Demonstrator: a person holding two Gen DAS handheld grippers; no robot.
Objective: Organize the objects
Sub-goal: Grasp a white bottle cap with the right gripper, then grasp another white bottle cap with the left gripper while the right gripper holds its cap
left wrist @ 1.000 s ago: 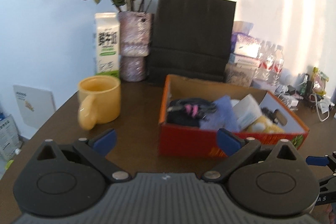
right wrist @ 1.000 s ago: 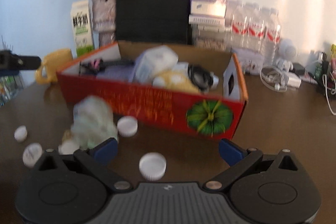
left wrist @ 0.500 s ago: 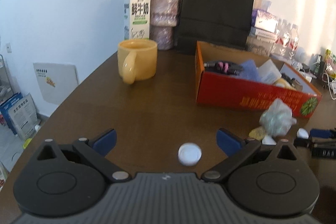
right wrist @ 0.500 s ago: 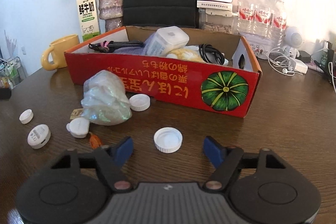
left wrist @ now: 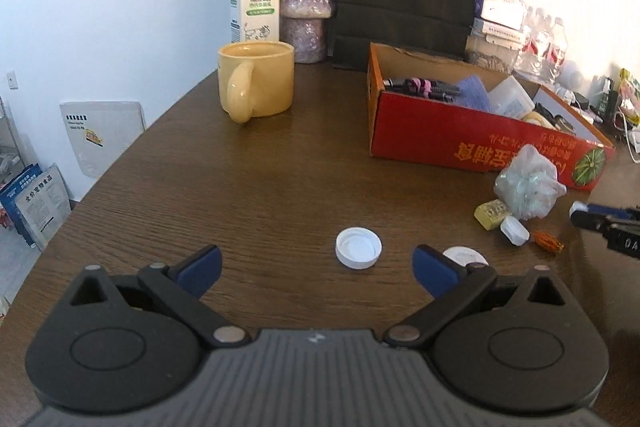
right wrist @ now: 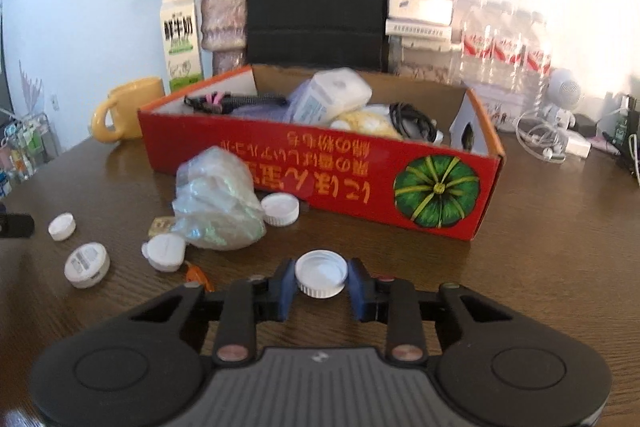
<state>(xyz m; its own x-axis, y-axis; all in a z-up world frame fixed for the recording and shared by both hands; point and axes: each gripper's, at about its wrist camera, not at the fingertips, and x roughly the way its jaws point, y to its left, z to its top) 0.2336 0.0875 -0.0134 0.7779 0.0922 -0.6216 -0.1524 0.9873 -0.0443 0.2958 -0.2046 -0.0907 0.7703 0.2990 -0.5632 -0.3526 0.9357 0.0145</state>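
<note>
The red cardboard box (right wrist: 320, 183) is the reference for every location given here. It stands open-topped on the worktop (right wrist: 540, 267) and already holds a mix of items. Judged from the layout, it is the likely destination for the loose pieces on the near side of it.

Step in hand: securing a white bottle cap (right wrist: 321, 273) with the right gripper (right wrist: 320, 287). Its jaws have just been closing, and the blue pads now bear on opposite sides of the cap's ribbed rim. The cap sits in front of the box's long printed wall, nearer the camera than the crumpled plastic bag (right wrist: 218, 201) that rests against that wall.

To do this well:
- Keep the pads on the rim's widest part. A grip set high on the ribbed wall may let the cap squirt out.
- Lift straight up before travelling, then clear the box wall.
- Avoid sweeping the other caps and the small orange item lying left of the held cap.

Orientation: the cap lies open side up, hollow facing the ceiling. It is round and shallow, so it has no long axis across the worktop; its short axis stands vertical.

The left gripper (left wrist: 316, 269) hovers with jaws wide apart and empty, framing a second cap (left wrist: 358, 247), also open side up, in front of the box's left end.
</note>
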